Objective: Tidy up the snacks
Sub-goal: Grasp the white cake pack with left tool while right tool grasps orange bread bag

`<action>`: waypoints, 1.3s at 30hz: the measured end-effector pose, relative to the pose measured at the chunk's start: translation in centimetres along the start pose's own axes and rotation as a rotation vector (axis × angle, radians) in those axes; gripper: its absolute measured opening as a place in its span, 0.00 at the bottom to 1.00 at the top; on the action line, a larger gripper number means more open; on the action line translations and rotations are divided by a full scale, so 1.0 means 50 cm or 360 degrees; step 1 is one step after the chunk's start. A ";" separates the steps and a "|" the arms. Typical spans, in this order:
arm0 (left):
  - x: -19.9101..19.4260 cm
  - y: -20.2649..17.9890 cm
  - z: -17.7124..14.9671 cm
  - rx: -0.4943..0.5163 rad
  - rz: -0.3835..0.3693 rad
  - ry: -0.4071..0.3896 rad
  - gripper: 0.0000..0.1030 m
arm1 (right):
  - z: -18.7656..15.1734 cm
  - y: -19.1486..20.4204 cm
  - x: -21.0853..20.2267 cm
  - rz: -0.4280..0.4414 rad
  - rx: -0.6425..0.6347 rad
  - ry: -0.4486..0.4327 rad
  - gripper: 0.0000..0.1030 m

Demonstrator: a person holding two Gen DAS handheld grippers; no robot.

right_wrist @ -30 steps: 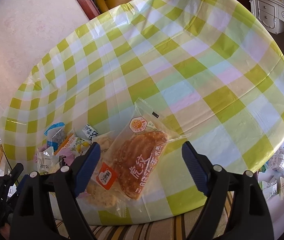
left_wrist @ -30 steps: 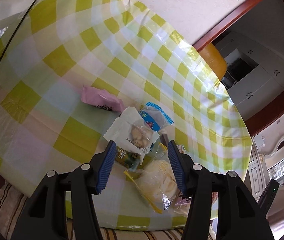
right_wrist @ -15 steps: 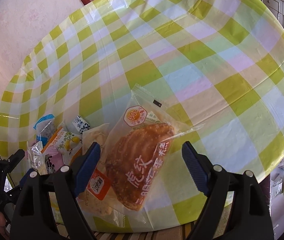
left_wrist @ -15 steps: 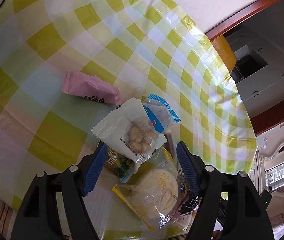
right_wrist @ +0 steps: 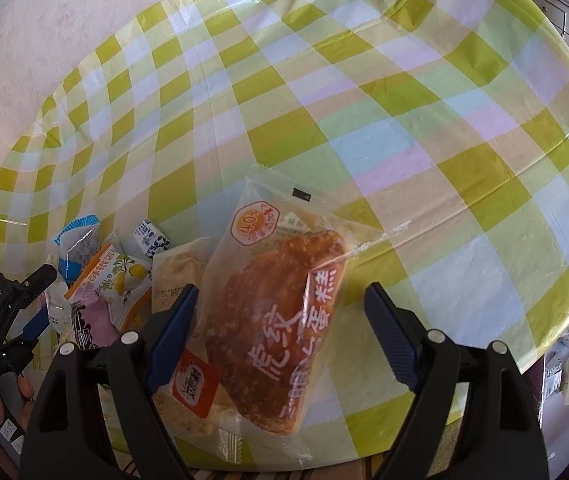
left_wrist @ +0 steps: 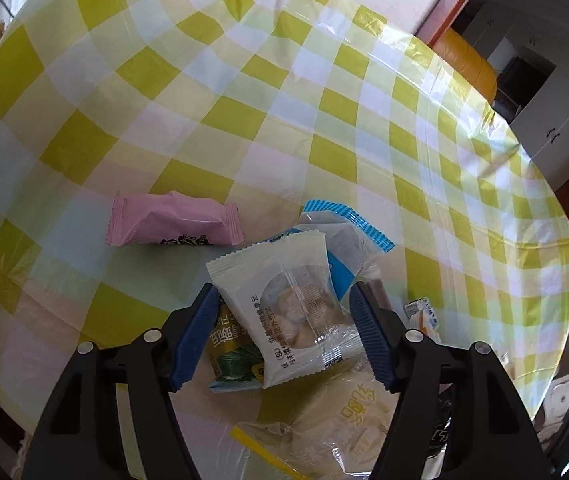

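A pile of snack packets lies at the near edge of a round table with a green-checked cloth [left_wrist: 268, 112]. My left gripper [left_wrist: 284, 336] is open, its jaws on either side of a white cookie packet [left_wrist: 288, 308] that rests on a green packet [left_wrist: 232, 356] and a blue-edged packet [left_wrist: 348, 236]. A pink packet [left_wrist: 172, 224] lies apart to the left. My right gripper [right_wrist: 280, 336] is open around a large packet of brown tiger-stripe cake [right_wrist: 280, 300]. The left gripper also shows in the right wrist view [right_wrist: 24, 300].
A pale bread packet [left_wrist: 348, 420] lies under the left gripper. In the right wrist view a lemon-print packet [right_wrist: 120, 280], a small blue-and-white packet [right_wrist: 150, 236] and a beige packet [right_wrist: 176, 268] lie left of the cake. More snacks [right_wrist: 568, 368] lie below the table's right edge.
My left gripper has moved forward and lower, so the white cookie packet now sits between its jaws. My right gripper has closed in on the cake packet. Both stay open.
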State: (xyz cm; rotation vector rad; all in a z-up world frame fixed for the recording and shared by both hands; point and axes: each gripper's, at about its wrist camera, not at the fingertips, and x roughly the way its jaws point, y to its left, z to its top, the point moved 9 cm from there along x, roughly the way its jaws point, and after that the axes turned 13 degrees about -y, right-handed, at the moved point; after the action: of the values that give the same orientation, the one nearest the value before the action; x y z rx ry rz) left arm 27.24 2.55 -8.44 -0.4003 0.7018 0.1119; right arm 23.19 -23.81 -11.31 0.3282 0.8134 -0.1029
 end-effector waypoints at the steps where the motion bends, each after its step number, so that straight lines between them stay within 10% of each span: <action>1: -0.001 -0.001 -0.001 0.0023 0.0009 -0.0006 0.58 | -0.001 0.003 0.001 -0.0006 -0.0024 0.0002 0.80; 9: -0.026 0.000 -0.002 0.0058 -0.0020 -0.0098 0.38 | -0.003 0.007 -0.008 -0.0014 -0.0077 -0.0018 0.50; 39: -0.170 -0.112 -0.037 0.0195 -0.0158 -0.0274 0.37 | 0.013 -0.056 -0.111 -0.0080 -0.0133 -0.0179 0.47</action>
State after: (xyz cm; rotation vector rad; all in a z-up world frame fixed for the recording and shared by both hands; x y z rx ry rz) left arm 20.95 -3.07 -2.41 -0.3032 0.5153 0.0090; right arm 19.23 -26.84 -7.56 0.2211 0.7126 -0.1327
